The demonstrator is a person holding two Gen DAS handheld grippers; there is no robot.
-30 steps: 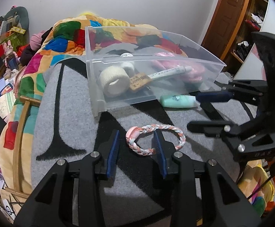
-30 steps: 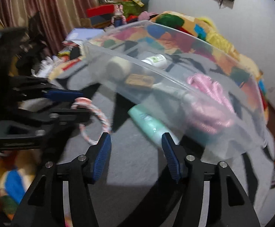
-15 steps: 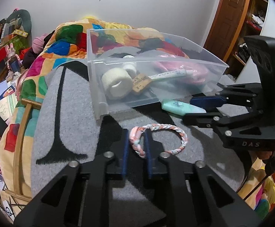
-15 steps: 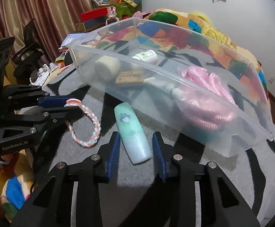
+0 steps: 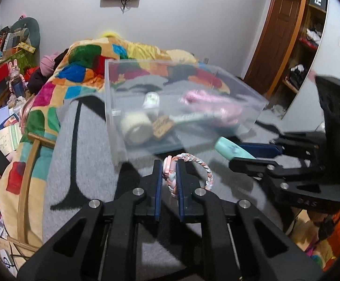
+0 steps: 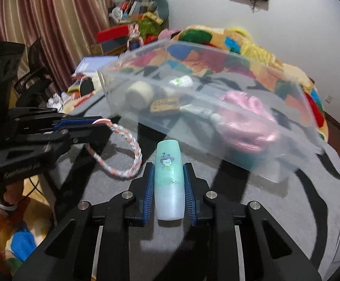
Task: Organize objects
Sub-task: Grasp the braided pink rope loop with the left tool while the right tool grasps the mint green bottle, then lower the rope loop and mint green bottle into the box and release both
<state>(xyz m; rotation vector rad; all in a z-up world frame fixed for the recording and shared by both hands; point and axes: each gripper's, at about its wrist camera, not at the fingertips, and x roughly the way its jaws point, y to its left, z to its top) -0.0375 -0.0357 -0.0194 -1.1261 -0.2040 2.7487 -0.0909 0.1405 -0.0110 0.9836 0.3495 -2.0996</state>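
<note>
Where both stood open a second ago, left claw [image 5: 169, 178] now pinches the braided ring [image 5: 188, 171], right claw [image 6: 169, 185] the mint bottle [image 6: 169, 178].

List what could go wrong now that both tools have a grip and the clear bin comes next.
1. The left tool pinches only one end of the braided rope ring; the dangling loop may catch the clear bin wall.
2. The right tool squeezes the smooth mint bottle by its sides; it may slip.
3. The tools sit close together and may collide.
</note>
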